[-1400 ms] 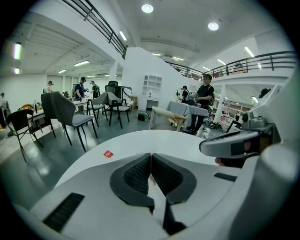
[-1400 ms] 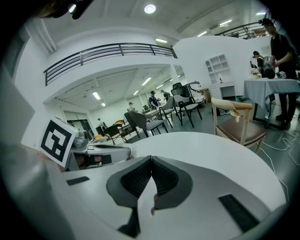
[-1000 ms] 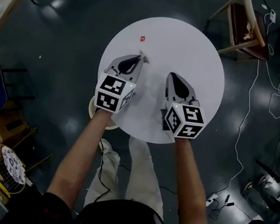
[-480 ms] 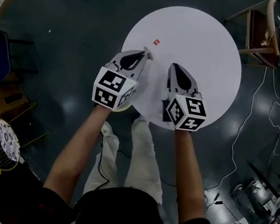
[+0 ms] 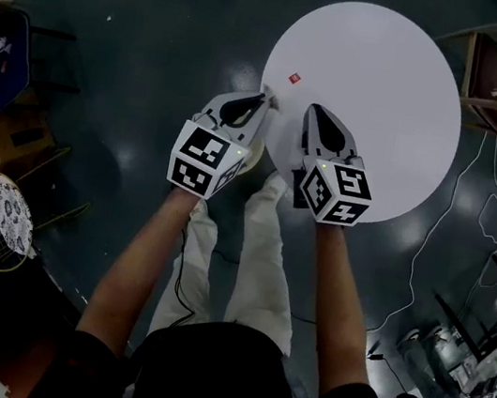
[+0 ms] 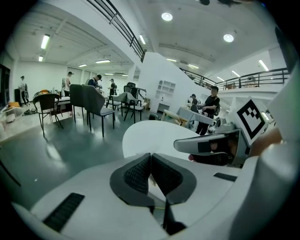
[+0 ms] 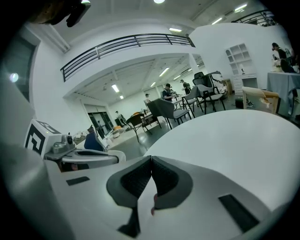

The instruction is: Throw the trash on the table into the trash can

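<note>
Pinching a white scrap [image 5: 271, 100] in the closed left gripper [image 5: 264, 102]. The right gripper [image 5: 313, 109] jaws are pressing together tip to tip. A red scrap [image 5: 294, 78] is lying on the table [image 5: 392, 85], at the left tip's 1 o'clock.

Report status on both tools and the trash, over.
Left tool shut on a small pale scrap. Right tool shut. One red scrap on the table, just beyond both tips. Nothing in the way.

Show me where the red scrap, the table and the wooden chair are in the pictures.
red scrap [image 5: 294, 78]: head view, the middle of the scrap.
table [image 5: 380, 102]: head view, a bare part of the white top.
chair [image 5: 485, 71]: head view, the dark seat.
</note>
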The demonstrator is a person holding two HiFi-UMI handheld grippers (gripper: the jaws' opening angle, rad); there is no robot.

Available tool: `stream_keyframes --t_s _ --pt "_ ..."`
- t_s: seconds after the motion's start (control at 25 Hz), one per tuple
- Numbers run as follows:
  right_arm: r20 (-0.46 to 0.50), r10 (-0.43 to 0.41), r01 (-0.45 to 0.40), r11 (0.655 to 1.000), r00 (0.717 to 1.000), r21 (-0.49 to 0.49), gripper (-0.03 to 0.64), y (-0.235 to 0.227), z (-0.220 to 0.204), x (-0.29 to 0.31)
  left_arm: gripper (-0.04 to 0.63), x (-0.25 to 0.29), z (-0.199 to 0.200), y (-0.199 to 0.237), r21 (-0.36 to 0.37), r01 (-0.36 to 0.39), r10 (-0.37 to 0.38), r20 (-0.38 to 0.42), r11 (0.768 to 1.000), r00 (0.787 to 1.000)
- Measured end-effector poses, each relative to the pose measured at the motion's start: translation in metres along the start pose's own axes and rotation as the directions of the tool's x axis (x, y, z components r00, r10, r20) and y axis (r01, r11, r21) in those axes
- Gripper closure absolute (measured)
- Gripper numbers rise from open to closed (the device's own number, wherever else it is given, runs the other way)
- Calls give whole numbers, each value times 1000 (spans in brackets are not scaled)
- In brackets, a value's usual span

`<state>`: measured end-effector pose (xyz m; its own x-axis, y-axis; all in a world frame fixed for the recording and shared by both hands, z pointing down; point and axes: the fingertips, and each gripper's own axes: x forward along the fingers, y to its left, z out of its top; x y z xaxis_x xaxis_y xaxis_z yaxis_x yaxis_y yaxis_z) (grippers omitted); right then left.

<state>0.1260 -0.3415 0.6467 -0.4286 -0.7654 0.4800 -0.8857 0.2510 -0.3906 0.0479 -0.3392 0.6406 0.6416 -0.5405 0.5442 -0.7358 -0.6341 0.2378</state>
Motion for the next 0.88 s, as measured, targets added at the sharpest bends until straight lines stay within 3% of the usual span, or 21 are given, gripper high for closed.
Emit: stream_keyframes --t_s 0.48,0.88 --pt "-51 91 -93 995 995 -22 598 104 -58 24 578 -89 -66 46 -64 -62 61 -7 996 998" --pt "-114 116 -121 992 987 -30 598 137 -122 38 578 -110 -139 65 -120 -80 73 -57 990 996"
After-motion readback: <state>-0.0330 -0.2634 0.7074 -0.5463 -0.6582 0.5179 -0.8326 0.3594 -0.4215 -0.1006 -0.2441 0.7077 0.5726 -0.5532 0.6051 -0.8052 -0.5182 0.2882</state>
